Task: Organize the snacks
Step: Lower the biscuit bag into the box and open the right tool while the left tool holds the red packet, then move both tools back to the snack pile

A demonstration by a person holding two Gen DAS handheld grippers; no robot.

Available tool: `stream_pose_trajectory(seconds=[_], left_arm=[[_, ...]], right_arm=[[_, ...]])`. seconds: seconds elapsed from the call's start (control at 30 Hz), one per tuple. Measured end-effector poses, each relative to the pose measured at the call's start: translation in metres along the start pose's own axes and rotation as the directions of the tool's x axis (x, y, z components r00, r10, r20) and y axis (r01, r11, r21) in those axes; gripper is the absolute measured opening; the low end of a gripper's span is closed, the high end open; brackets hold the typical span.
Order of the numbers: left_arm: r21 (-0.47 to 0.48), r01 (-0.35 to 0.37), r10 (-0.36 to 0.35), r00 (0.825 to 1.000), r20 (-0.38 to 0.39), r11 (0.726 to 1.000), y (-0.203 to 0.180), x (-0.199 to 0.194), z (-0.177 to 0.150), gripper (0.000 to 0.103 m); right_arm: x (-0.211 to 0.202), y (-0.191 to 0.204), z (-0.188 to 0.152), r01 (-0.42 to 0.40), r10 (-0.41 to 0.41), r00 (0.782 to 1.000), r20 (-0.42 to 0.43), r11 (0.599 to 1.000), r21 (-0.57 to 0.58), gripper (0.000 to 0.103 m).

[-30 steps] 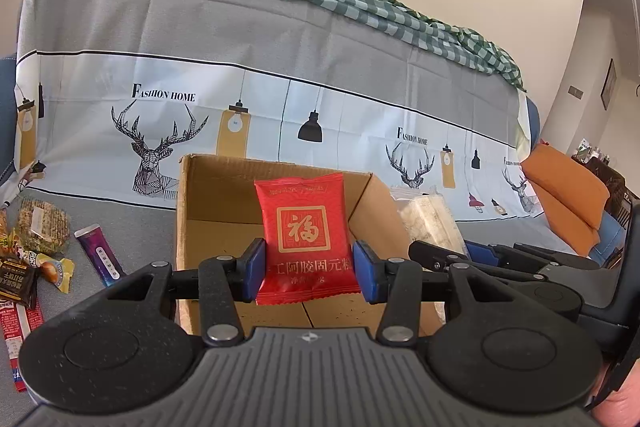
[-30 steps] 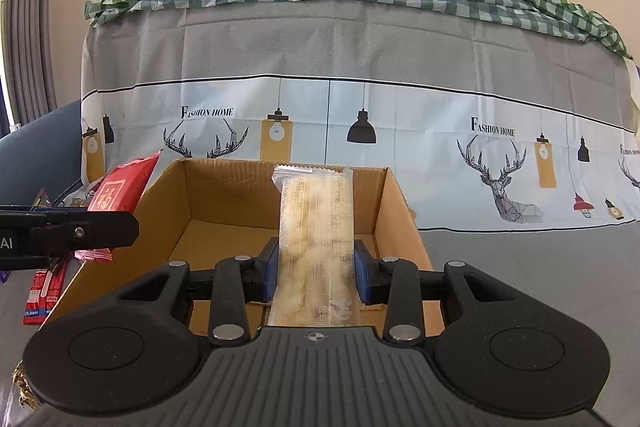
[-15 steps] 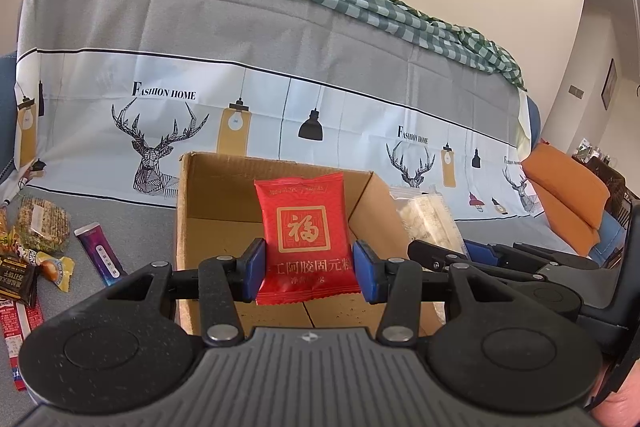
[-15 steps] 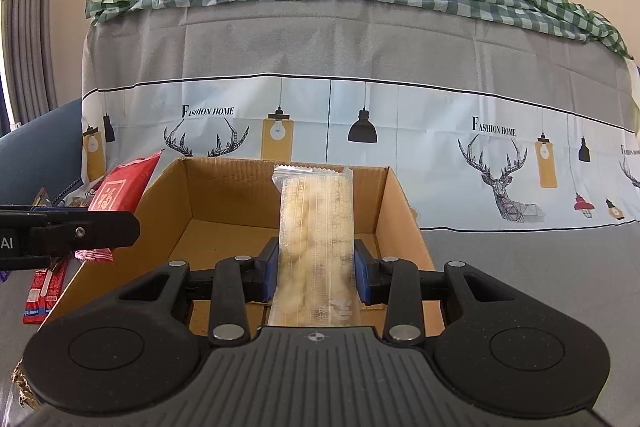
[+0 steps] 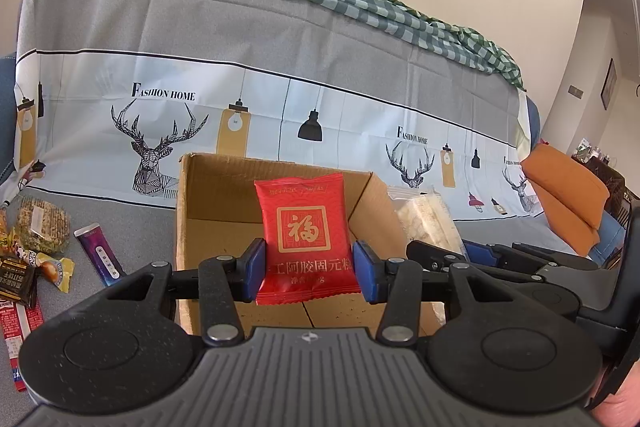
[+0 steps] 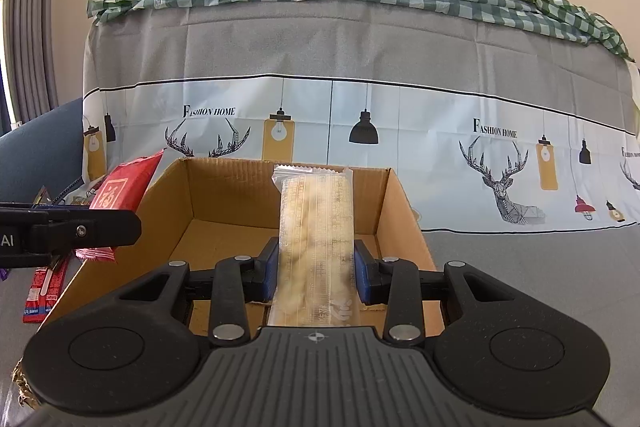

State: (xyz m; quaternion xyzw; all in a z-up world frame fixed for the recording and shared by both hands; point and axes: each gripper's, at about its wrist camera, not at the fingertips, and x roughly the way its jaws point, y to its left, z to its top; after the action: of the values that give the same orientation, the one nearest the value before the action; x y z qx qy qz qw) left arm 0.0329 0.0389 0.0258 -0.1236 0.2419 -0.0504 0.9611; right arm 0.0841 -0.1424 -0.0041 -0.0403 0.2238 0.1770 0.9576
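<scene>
Snacks lie scattered at 9 o'clock of your left view: a purple stick pack [image 5: 99,253], a round grain cake [image 5: 40,225] and yellow candy wrappers [image 5: 56,269], all on the grey surface [image 5: 132,223]. Nothing blocks the open cardboard box [image 5: 208,195] at 12 o'clock. Your left hand-held gripper [image 5: 308,269] pinches a red packet [image 5: 306,235] with a gold character, upright before the box. Your right hand-held gripper [image 6: 316,269] pinches a long clear pastry pack [image 6: 318,227] above the box. A deer-print cloth [image 6: 400,131] hangs behind.
</scene>
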Motion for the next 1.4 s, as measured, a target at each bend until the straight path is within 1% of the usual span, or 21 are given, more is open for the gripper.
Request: stream_pose_trajectory(seconds=[0.2, 0.3, 0.33, 0.37, 0.4, 0.43, 0.5, 0.57, 0.63, 0.7, 0.77, 0.9, 1.0, 1.03, 1.1, 1.13, 1.17, 1.23, 1.27, 1.3, 1.4], left_arm=[[0.0, 0.001, -0.001, 1.0, 0.005, 1.0, 0.0, 0.0, 0.0, 0.051], [0.009, 0.023, -0.023, 1.0, 0.004, 1.0, -0.003, 0.0, 0.0, 0.053], [0.017, 0.033, -0.033, 0.999, -0.006, 0.999, -0.004, 0.001, 0.0, 0.057], [0.026, 0.032, -0.031, 0.999, -0.011, 0.999, -0.006, 0.002, -0.001, 0.067], [0.036, 0.017, -0.017, 1.0, -0.005, 0.999, -0.007, 0.002, -0.001, 0.071], [0.045, 0.004, -0.004, 1.0, 0.0, 0.999, -0.008, 0.002, -0.002, 0.071], [0.038, -0.01, 0.01, 1.0, 0.013, 0.999, -0.005, 0.001, -0.001, 0.071], [0.017, -0.028, 0.028, 0.999, 0.038, 0.999, 0.001, -0.004, -0.001, 0.068], [0.01, -0.046, 0.045, 0.997, 0.066, 0.999, 0.007, -0.009, 0.0, 0.059], [0.009, -0.063, 0.062, 0.995, 0.082, 0.998, 0.013, -0.016, 0.001, 0.045], [-0.002, -0.079, 0.078, 0.995, 0.068, 0.997, 0.022, -0.022, 0.005, 0.045], [-0.049, -0.103, 0.104, 0.994, 0.022, 0.993, 0.055, -0.035, 0.024, 0.039], [-0.025, -0.15, 0.15, 0.988, 0.025, 0.988, 0.083, -0.05, 0.039, 0.037], [-0.006, -0.173, 0.173, 0.985, 0.028, 0.985, 0.093, -0.054, 0.042, 0.037], [0.017, -0.221, 0.22, 0.975, 0.031, 0.975, 0.118, -0.059, 0.041, 0.037], [0.005, -0.251, 0.251, 0.968, 0.027, 0.968, 0.133, -0.061, 0.035, 0.037], [-0.025, -0.284, 0.285, 0.959, 0.011, 0.958, 0.15, -0.063, 0.027, 0.037], [-0.112, -0.345, 0.338, 0.938, -0.075, 0.932, 0.185, -0.061, 0.008, 0.037], [-0.143, -0.399, 0.378, 0.913, -0.151, 0.906, 0.199, -0.058, 0.004, 0.028], [-0.169, -0.436, 0.408, 0.895, -0.18, 0.884, 0.21, -0.059, 0.002, 0.026], [-0.196, -0.48, 0.44, 0.872, -0.213, 0.855, 0.231, -0.063, 0.001, 0.026]], right_arm=[[0.0, 0.0, 0.0, 0.0, 0.0, 1.0, -0.001, 1.0, -0.001, 0.038], [0.0, 0.001, 0.0, 0.001, -0.001, 1.0, -0.002, 1.0, 0.0, 0.039], [0.0, 0.001, 0.001, 0.0, 0.0, 1.0, -0.002, 1.0, 0.002, 0.04], [0.001, 0.001, 0.001, 0.0, 0.0, 1.0, -0.004, 1.0, 0.004, 0.048], [0.001, 0.002, 0.001, 0.002, -0.002, 1.0, -0.004, 1.0, 0.003, 0.052], [0.001, 0.002, 0.001, 0.006, -0.006, 1.0, -0.003, 1.0, 0.001, 0.056], [0.0, 0.003, 0.002, 0.008, -0.008, 1.0, 0.001, 1.0, 0.001, 0.057], [0.0, 0.005, 0.003, 0.009, -0.009, 1.0, 0.006, 1.0, 0.005, 0.059], [0.0, 0.007, 0.003, 0.008, -0.008, 1.0, 0.004, 1.0, 0.012, 0.059], [0.0, 0.01, 0.004, 0.004, -0.004, 1.0, 0.008, 1.0, 0.016, 0.059], [-0.001, 0.017, 0.005, -0.003, 0.003, 1.0, 0.014, 1.0, 0.012, 0.059], [-0.006, 0.036, 0.007, -0.034, 0.034, 0.999, 0.037, 0.999, 0.024, 0.059], [-0.01, 0.056, 0.01, -0.074, 0.072, 0.996, 0.058, 0.997, 0.025, 0.059], [-0.012, 0.064, 0.011, -0.091, 0.09, 0.994, 0.069, 0.996, 0.021, 0.057], [-0.018, 0.081, 0.011, -0.132, 0.131, 0.987, 0.091, 0.991, 0.003, 0.047], [-0.02, 0.089, 0.012, -0.155, 0.155, 0.983, 0.098, 0.988, -0.004, 0.039], [-0.023, 0.097, 0.012, -0.18, 0.18, 0.978, 0.105, 0.984, -0.008, 0.037], [-0.027, 0.115, 0.012, -0.228, 0.228, 0.966, 0.118, 0.974, -0.018, 0.037], [-0.029, 0.125, 0.013, -0.251, 0.252, 0.96, 0.123, 0.968, -0.025, 0.037], [-0.031, 0.134, 0.013, -0.277, 0.279, 0.952, 0.124, 0.96, -0.034, 0.037], [-0.03, 0.164, 0.008, -0.339, 0.344, 0.933, 0.107, 0.939, -0.062, 0.037]])
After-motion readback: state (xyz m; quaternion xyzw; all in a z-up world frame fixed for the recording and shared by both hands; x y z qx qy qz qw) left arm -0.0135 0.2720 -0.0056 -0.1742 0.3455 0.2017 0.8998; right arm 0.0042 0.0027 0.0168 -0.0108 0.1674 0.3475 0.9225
